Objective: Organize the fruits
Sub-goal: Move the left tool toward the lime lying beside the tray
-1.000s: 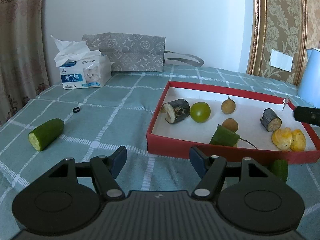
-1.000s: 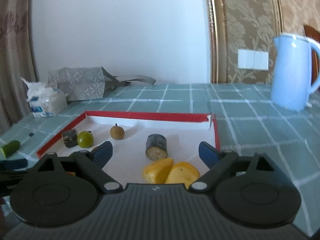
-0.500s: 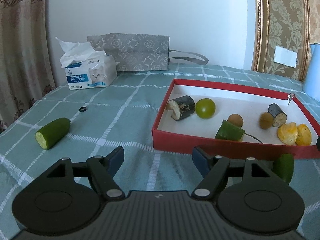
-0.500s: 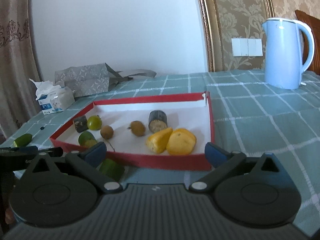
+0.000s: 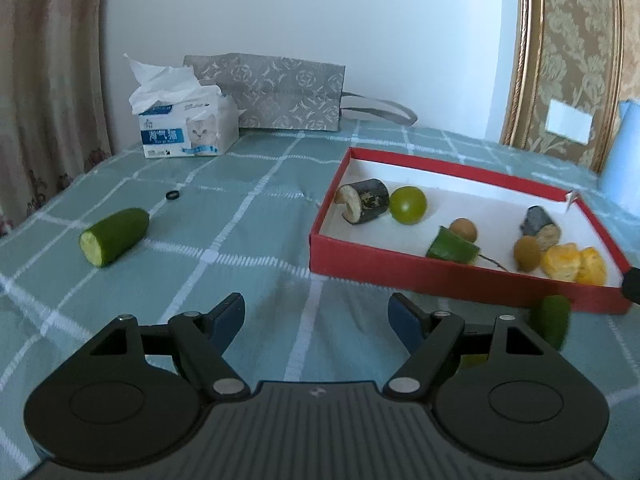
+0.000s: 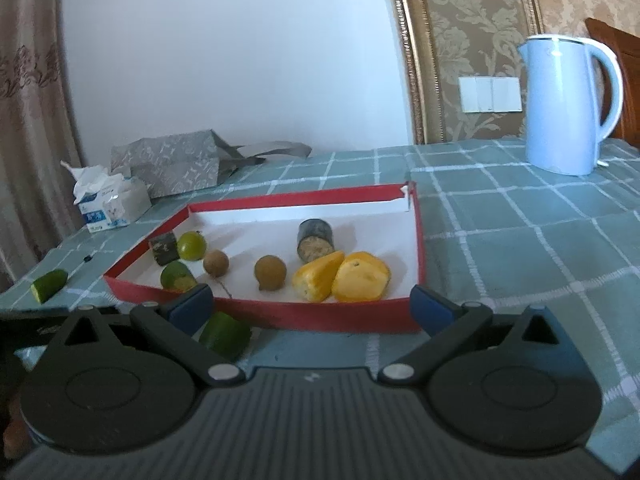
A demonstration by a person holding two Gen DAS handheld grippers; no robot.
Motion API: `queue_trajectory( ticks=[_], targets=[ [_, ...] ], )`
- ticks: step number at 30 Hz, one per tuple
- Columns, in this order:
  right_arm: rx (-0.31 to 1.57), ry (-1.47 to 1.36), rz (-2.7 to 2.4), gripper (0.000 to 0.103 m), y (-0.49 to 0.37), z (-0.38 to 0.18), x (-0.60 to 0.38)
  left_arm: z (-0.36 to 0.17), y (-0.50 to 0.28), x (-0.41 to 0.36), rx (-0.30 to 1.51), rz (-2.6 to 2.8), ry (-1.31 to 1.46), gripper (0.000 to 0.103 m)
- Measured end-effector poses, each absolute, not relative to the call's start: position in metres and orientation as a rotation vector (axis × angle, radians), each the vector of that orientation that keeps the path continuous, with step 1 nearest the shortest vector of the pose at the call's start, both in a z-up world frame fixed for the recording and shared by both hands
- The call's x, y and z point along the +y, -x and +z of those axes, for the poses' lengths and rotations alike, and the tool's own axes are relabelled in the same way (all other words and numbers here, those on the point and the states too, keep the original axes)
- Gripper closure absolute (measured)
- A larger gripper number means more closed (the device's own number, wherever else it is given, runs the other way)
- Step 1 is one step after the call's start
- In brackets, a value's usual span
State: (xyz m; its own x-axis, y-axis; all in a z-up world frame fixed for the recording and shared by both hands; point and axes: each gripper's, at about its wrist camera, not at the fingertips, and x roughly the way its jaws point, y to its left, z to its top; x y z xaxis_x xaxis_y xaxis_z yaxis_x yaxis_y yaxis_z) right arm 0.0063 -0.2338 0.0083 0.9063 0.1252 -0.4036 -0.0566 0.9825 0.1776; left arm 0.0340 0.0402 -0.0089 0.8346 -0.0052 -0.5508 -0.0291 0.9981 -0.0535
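Observation:
A red tray (image 5: 440,276) (image 6: 280,316) with a white floor holds two dark sugarcane stubs, a green round fruit (image 5: 408,205), two brown longans, a green cucumber piece (image 5: 452,245) and two yellow pieces (image 6: 342,276). One cucumber half (image 5: 114,236) (image 6: 49,285) lies on the cloth at the left. Another green piece (image 5: 551,322) (image 6: 225,335) rests just in front of the tray. My left gripper (image 5: 316,316) hovers over bare cloth, its jaws opening with nothing between them. My right gripper (image 6: 310,306) stands wide open before the tray's front wall, empty.
A tissue box (image 5: 186,128) and a grey patterned bag (image 5: 280,96) sit at the back by the wall. A small black ring (image 5: 173,195) lies on the green checked cloth. A pale blue kettle (image 6: 566,104) stands at the back right.
The right gripper has pulled back out of the tray to its front edge and opened wider. One longan now lies next to the right sugarcane stub. The left jaws have spread apart.

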Motion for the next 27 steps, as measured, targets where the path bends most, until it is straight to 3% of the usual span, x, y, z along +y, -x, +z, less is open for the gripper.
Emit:
queue_trajectory(
  ticks=[27],
  targets=[
    [0.492,-0.228,0.071,0.000,-0.015,0.003,-0.243,-0.003,-0.002,-0.007,0.539,-0.166,-0.001,0.020]
  ],
)
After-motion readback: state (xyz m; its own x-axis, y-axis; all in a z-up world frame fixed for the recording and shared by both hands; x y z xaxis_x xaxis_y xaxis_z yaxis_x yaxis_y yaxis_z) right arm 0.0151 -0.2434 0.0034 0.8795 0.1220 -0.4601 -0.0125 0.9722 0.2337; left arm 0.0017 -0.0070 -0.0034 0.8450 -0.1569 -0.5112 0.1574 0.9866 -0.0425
